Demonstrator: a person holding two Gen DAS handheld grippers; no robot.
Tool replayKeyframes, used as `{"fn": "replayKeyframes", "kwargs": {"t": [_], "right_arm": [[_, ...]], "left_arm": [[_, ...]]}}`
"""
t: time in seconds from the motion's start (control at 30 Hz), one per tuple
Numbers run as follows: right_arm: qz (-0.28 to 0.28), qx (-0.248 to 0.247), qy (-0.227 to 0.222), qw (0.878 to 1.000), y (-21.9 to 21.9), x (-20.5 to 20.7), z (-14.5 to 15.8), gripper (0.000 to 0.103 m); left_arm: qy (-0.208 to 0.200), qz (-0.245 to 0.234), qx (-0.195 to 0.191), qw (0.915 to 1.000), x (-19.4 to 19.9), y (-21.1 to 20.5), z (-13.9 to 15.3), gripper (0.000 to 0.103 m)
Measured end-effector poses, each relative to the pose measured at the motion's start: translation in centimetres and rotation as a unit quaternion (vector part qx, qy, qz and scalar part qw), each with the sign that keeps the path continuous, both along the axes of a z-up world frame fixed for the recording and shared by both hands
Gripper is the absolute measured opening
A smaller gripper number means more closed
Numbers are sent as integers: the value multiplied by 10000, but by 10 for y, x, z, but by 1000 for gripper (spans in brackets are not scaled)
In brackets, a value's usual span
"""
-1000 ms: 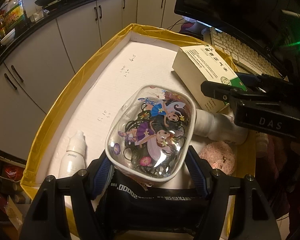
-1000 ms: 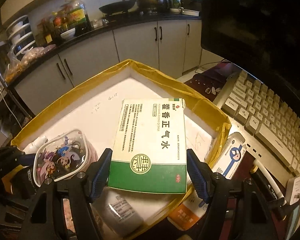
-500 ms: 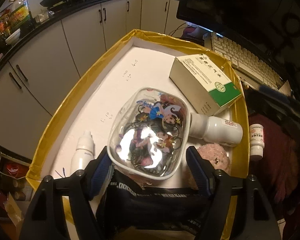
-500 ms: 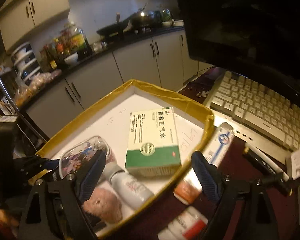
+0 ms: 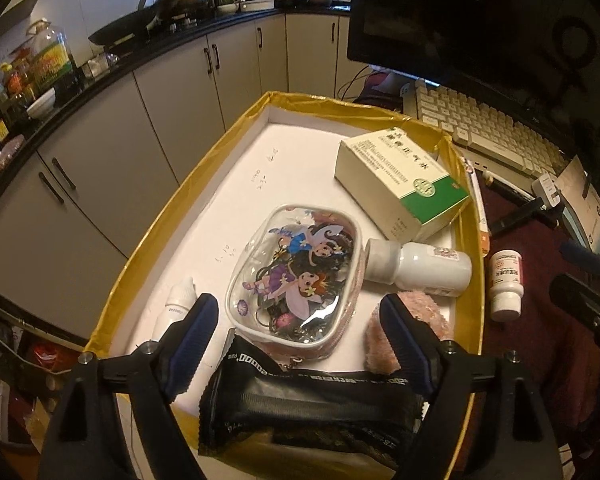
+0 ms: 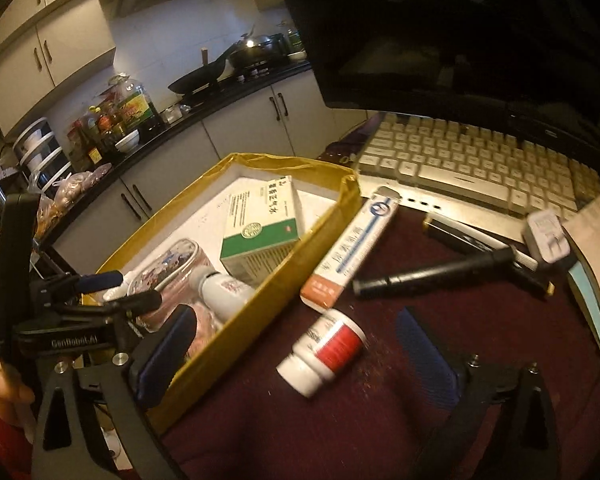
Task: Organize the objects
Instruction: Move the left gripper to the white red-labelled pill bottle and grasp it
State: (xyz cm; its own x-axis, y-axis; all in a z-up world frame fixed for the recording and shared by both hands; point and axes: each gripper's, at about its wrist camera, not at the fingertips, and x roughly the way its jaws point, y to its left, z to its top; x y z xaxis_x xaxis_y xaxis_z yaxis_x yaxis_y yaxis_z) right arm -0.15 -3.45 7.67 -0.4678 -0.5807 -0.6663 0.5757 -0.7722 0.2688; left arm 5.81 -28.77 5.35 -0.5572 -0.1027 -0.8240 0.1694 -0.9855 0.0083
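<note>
Left gripper (image 5: 298,342) fingers spread wide, holding nothing, above a black packet (image 5: 312,404). Just past it, in the yellow tray (image 5: 148,236): cartoon pouch (image 5: 296,276), white bottle (image 5: 418,266), green-and-white box (image 5: 400,182). Right gripper (image 6: 296,354) fingers spread wide too, around a red-labelled pill bottle (image 6: 322,352) lying on the dark red table (image 6: 480,320). Farther back, a long box (image 6: 354,246), then a keyboard (image 6: 460,164).

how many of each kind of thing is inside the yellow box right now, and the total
Inside the yellow box:
Carton: 1, green and white medicine carton
Bottles: 2, white bottle on its side, small dropper bottle
Pouches: 1, clear cartoon pouch
Fuzzy pink things: 1, pink plush item
Black packets: 1, black packet
Total: 6
</note>
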Motion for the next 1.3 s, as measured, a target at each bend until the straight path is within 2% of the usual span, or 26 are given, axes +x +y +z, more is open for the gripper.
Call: {"fn": "replayKeyframes", "kwargs": {"t": [0.17,0.3,0.5,0.73,0.97,1.07,1.1,1.27,1.3], "right_arm": [[-346,30,117,9993,28,11,-2,103],[-919,94,417,9949,57,18,-4,103],[-1490,-119,312,9883,100,16,-6,103],[-1813,-179,255,9829,125,13,-4,103],[-1905,-178,254,9812,134,16,-4,103],[-1896,-183,244,9814,135,17,-5,103],[-1893,-187,242,9815,135,17,-6,103],[-1847,-139,260,9824,135,17,-4,103],[-1832,-112,268,9826,134,16,-3,103]], "left_arm": [[226,-166,87,9996,6,11,16,88],[336,-459,155,9983,8,30,27,92],[364,-1089,264,9930,0,77,36,92],[92,-1704,254,9850,-19,142,18,92],[-63,-1812,-236,9831,-34,172,-1,91],[-139,-1775,-412,9832,-42,175,-7,78],[-225,-1741,-450,9834,-45,175,-11,71],[-544,-1708,-358,9832,-53,171,-27,47],[-611,-1731,-304,9825,-53,171,-31,39]]}}
